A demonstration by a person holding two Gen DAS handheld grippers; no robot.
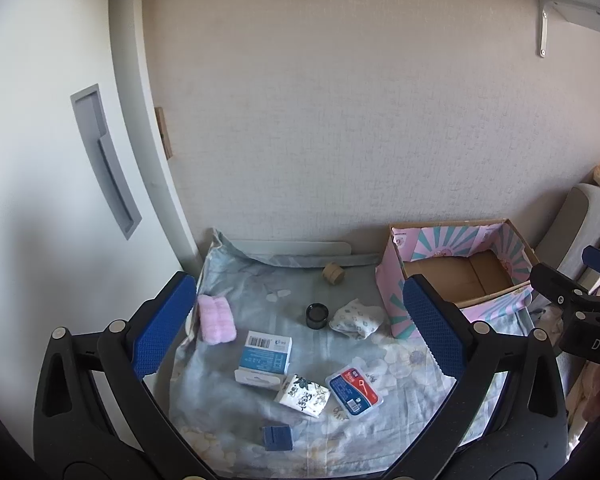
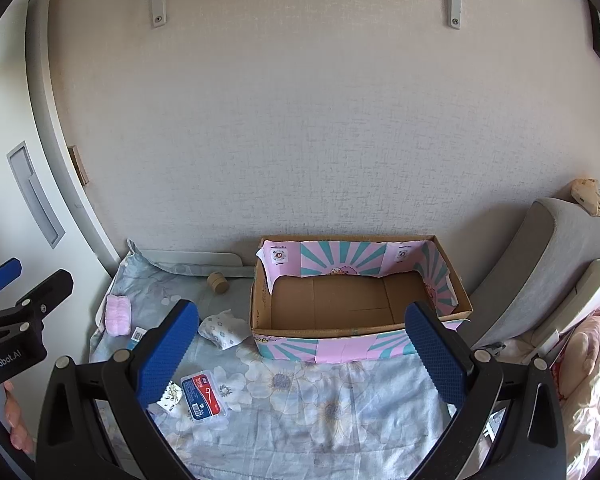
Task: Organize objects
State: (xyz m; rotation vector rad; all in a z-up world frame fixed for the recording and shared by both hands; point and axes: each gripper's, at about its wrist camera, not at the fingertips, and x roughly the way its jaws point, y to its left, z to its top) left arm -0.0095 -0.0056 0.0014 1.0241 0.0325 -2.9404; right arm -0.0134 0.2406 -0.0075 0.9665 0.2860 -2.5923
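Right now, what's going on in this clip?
A person holds a tool in each hand above a floral bedsheet. Both the left tool and right tool are open and hold nothing. Small items lie scattered, such as the floss-pick case and pink roll; the cardboard box has nothing in it.

Left gripper [image 1: 300, 328] jaws spread wide, right gripper [image 2: 300, 352] likewise

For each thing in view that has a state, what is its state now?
cardboard box: open, nothing inside.
left gripper: open, holds nothing.
right gripper: open, holds nothing.
black jar: upright, lid on.
floss pick case: closed, lying flat.
blue and white carton: lying flat.
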